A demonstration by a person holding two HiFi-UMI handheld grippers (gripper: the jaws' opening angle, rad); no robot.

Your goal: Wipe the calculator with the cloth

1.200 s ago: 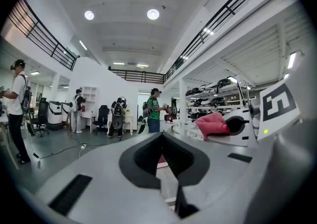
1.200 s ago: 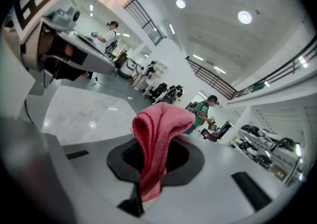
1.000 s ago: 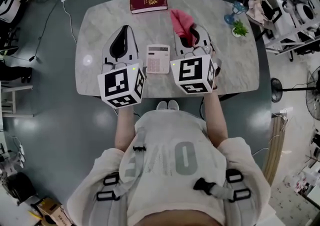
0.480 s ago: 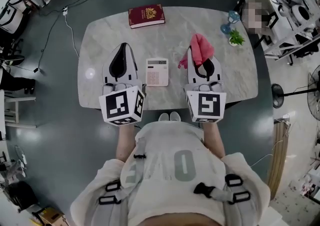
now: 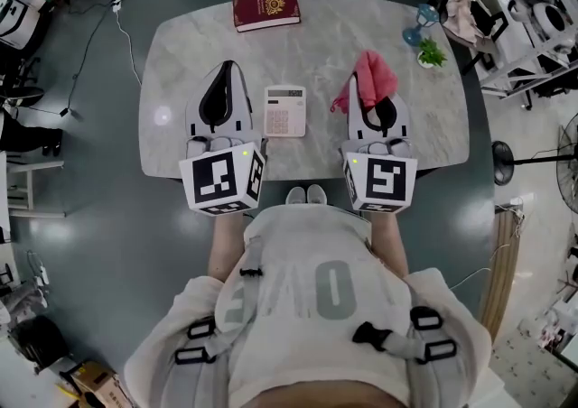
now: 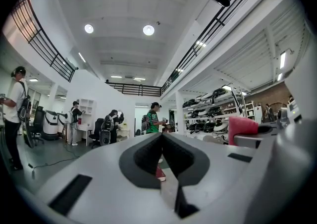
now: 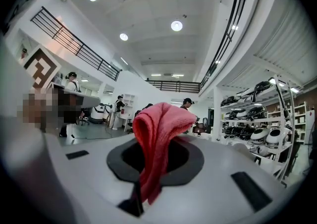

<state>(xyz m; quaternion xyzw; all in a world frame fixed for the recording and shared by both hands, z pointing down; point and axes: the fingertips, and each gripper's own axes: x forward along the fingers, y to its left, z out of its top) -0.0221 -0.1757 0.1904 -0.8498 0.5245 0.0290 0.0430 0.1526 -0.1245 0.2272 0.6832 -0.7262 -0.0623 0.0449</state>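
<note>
A white calculator (image 5: pixel 285 111) lies flat on the marble table (image 5: pixel 316 45), between the two grippers. My right gripper (image 5: pixel 372 81) is shut on a pink cloth (image 5: pixel 369 76), which hangs bunched from its tips; in the right gripper view the cloth (image 7: pixel 154 139) drapes over the closed jaws. It hovers to the right of the calculator, apart from it. My left gripper (image 5: pixel 228 68) is shut and holds nothing, to the left of the calculator; in the left gripper view (image 6: pixel 162 136) its jaws meet with nothing between them.
A dark red book (image 5: pixel 266 9) lies at the table's far edge. A blue glass (image 5: pixel 418 25) and a small green plant (image 5: pixel 432 56) stand at the far right corner. Shelves, chairs and people surround the table.
The right gripper with the cloth has swung rightwards, away from the calculator, and rolled upright. The left gripper has barely shifted.
</note>
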